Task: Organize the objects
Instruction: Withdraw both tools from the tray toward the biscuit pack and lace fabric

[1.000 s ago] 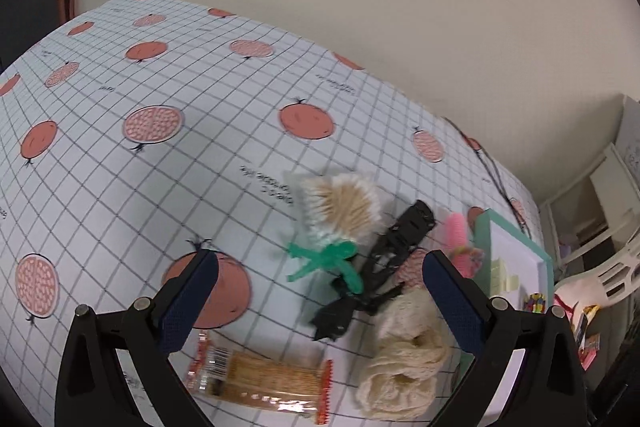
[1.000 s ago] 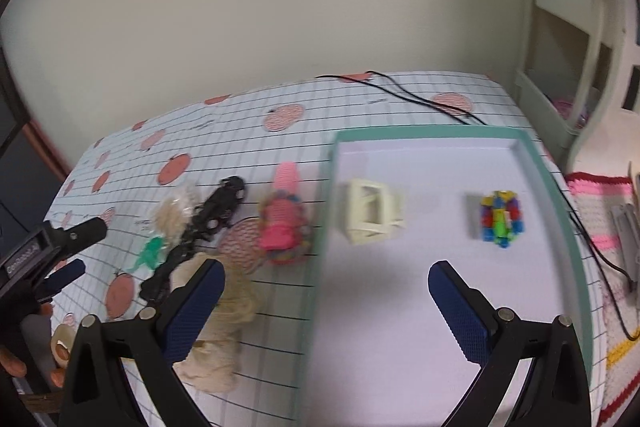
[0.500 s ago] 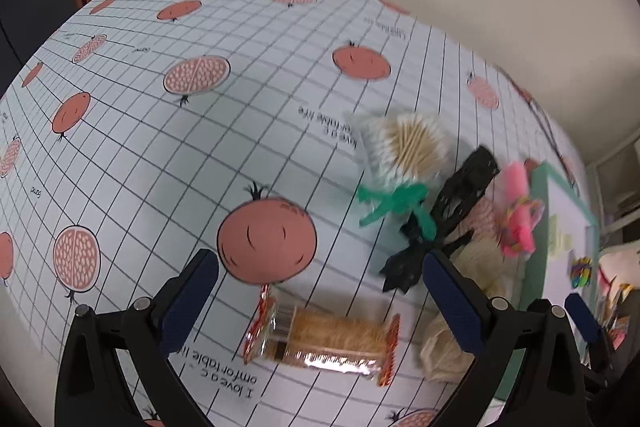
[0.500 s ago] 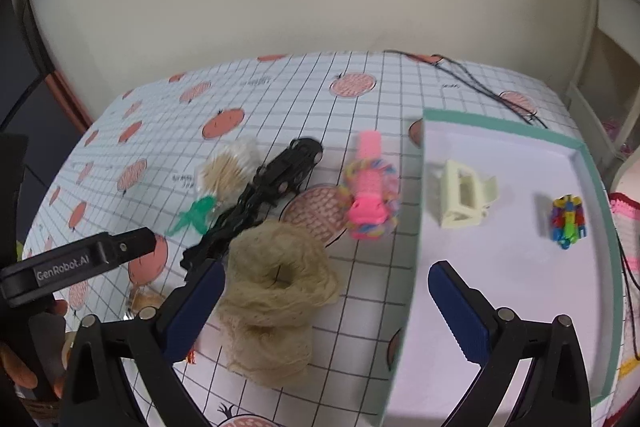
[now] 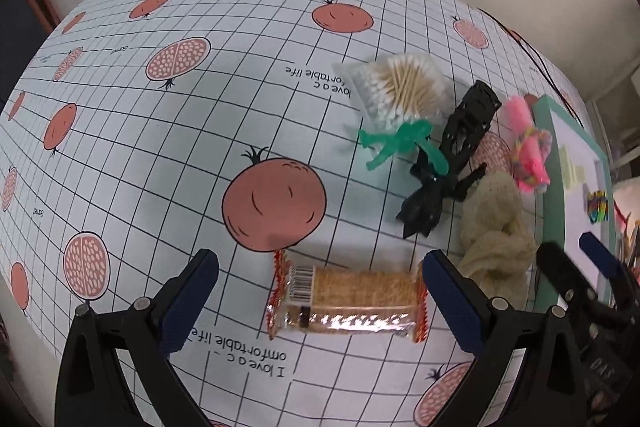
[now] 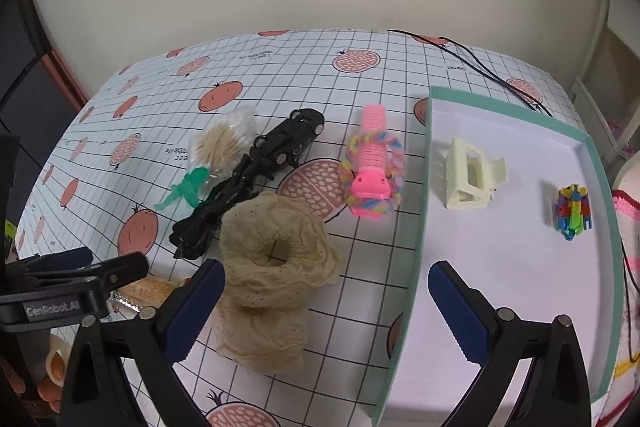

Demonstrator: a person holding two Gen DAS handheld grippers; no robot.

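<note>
The teal-rimmed tray [image 6: 426,187] is holding a cream hair claw clip [image 6: 470,177] and a multicoloured toy [image 6: 573,213], while both the left gripper [image 5: 320,291] and right gripper [image 6: 326,301] are hovering with jaws apart, the left over the cracker packet [image 5: 346,301] lying on the tablecloth [image 5: 160,147].

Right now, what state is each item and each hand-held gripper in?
Left hand-held gripper: open, around the clear-wrapped cracker packet, which lies flat.
Right hand-held gripper: open, empty.
Beige lace scrunchie: on the cloth, ungripped.
Teal-rimmed white tray: holds the cream claw clip and the multicoloured bead bundle.
Pink hair roller: outside the tray.
</note>
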